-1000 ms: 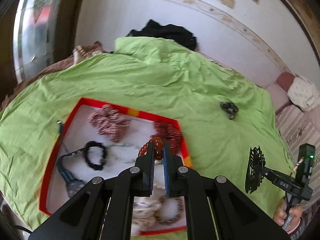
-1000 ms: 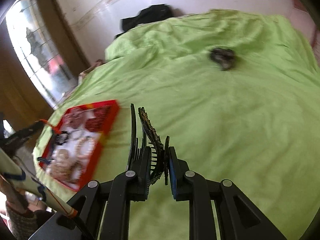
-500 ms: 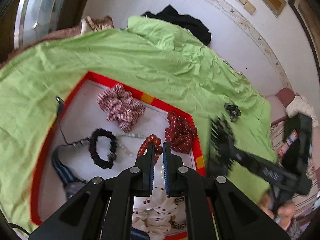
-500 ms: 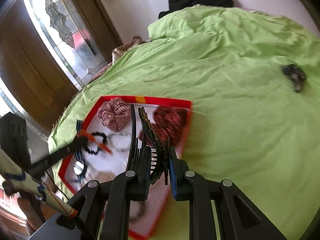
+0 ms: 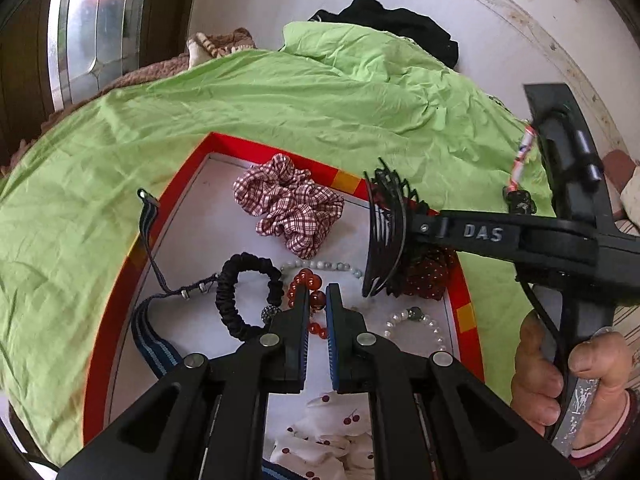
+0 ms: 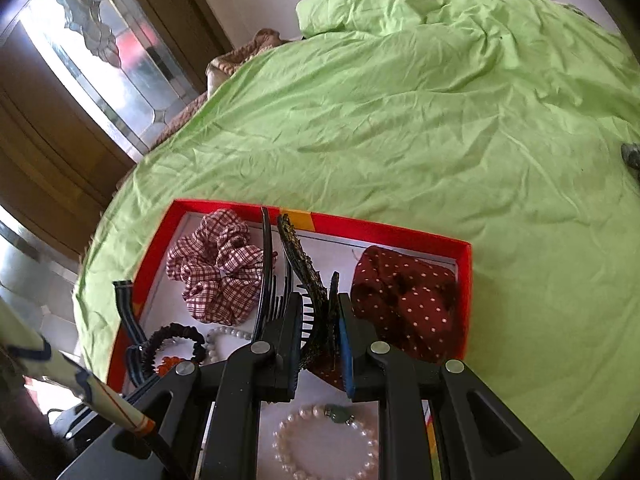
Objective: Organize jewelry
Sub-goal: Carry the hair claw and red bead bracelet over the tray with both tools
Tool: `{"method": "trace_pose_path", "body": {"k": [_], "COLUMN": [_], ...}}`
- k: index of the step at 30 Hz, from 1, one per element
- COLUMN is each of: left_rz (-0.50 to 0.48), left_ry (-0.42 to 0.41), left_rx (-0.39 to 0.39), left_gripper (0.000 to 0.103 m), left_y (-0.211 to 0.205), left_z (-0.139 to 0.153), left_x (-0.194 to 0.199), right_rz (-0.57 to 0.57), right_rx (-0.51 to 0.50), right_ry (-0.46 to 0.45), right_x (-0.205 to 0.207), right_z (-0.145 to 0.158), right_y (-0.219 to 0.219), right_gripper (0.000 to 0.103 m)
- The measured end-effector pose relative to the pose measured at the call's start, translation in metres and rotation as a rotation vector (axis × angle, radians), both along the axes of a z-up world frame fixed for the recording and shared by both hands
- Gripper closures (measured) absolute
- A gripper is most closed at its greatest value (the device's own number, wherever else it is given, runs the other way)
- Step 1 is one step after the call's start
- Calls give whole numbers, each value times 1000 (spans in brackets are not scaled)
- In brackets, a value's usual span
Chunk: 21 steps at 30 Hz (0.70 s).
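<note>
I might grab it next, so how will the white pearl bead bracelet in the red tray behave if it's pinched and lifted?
The white pearl bead bracelet is a string of separate beads, so it would probably droop from the pinch. The round glossy beads may slip between fingers. It looks small and likely light, lying flat in the red tray.

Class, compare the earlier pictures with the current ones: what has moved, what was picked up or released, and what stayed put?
The right gripper carried the black hair comb from over the green sheet across to above the red tray, near the dotted scrunchie. The left gripper dropped slightly closer to the tray. Nothing was released: the right jaws remain clamped on the comb, the left on the red bead bracelet. The tray's contents stayed put.
</note>
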<state>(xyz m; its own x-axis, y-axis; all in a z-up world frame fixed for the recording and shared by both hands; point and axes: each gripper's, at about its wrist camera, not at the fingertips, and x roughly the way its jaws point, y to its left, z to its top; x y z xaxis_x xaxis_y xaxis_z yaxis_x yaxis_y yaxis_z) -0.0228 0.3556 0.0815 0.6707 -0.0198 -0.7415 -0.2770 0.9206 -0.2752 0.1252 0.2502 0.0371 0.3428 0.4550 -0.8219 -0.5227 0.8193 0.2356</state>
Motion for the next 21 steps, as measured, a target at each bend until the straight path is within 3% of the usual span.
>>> {"method": "trace_pose_path", "body": {"k": [13,21], "left_rz": [29,23], "left_ry": [-52,-104], "left_rx": [89,143], "left_gripper": [95,95], "left_y": [-9,-19], "left_z": [14,27], "left_x": [-11,-19], "right_rz": [20,12], "right_rx": [-4,-10], "right_ry": [-63,-61], "right_x": [-12,-12], "right_z": [26,27], "right_y": [2,-1], "right_gripper": [85,85]}}
